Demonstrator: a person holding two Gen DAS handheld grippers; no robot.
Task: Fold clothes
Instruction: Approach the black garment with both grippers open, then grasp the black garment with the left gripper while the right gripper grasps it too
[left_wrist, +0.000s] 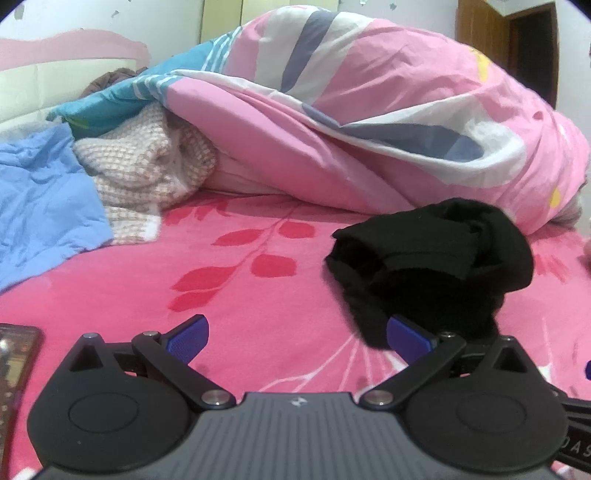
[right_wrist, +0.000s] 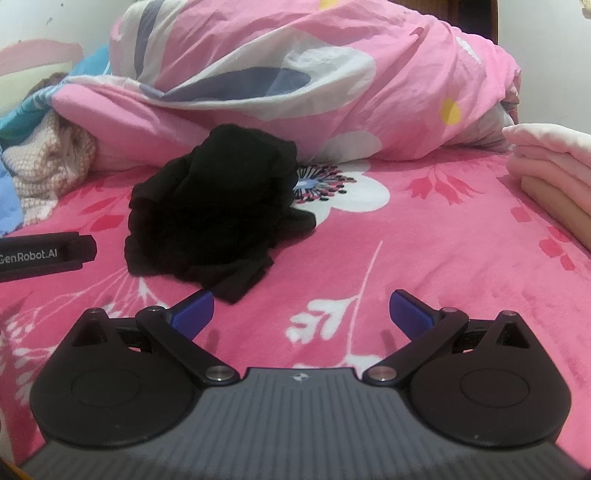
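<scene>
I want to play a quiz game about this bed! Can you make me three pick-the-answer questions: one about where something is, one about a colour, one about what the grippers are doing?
1. Where does the black garment lie?
A. On the pink bedsheet, in front of the heaped quilt
B. On top of the folded pale pink stack
C. Inside a basket

2. What colour are the gripper pads?
A. Red
B. Blue
C. Yellow

3. How are the two grippers?
A. Both shut on the black garment
B. One open, one shut
C. Both open, holding nothing

Answers: 1 A, it sits crumpled on the sheet below the quilt. 2 B, the pads look blue in both views. 3 C, the left gripper and right gripper are spread wide with only sheet between their fingers.
</scene>
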